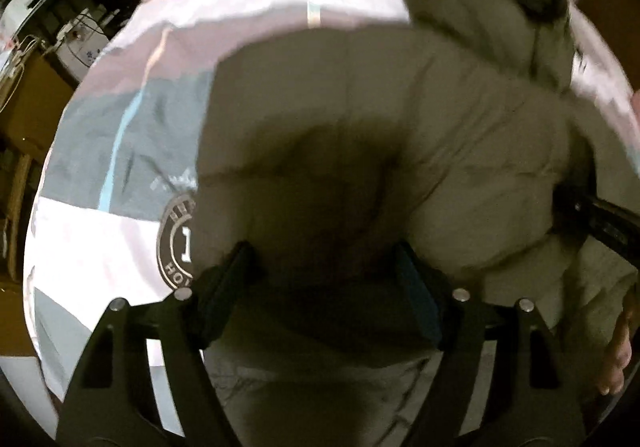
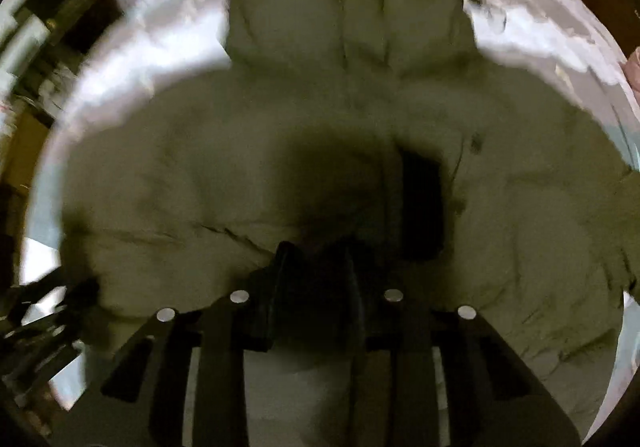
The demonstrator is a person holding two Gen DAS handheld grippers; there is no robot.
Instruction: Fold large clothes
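Note:
A large olive-green puffer jacket (image 1: 380,135) with a hood (image 1: 492,11) lies spread on a bed. In the right wrist view the jacket (image 2: 240,151) fills the frame, hood (image 2: 344,7) at the top, a dark patch (image 2: 420,191) near its front. My left gripper (image 1: 320,267) is open, its jaws wide apart just above the jacket's lower part. My right gripper (image 2: 320,259) has its jaws close together over the jacket's bottom hem; dark fabric lies between them, but blur hides whether they pinch it. The right gripper also shows in the left wrist view (image 1: 608,223).
The bed cover (image 1: 120,151) is white, grey and blue with a round black logo (image 1: 176,235). Furniture and boxes (image 1: 36,87) stand beyond the bed's left edge. A bare hand (image 1: 620,347) shows at the right rim. The left gripper shows in the right wrist view (image 2: 44,311).

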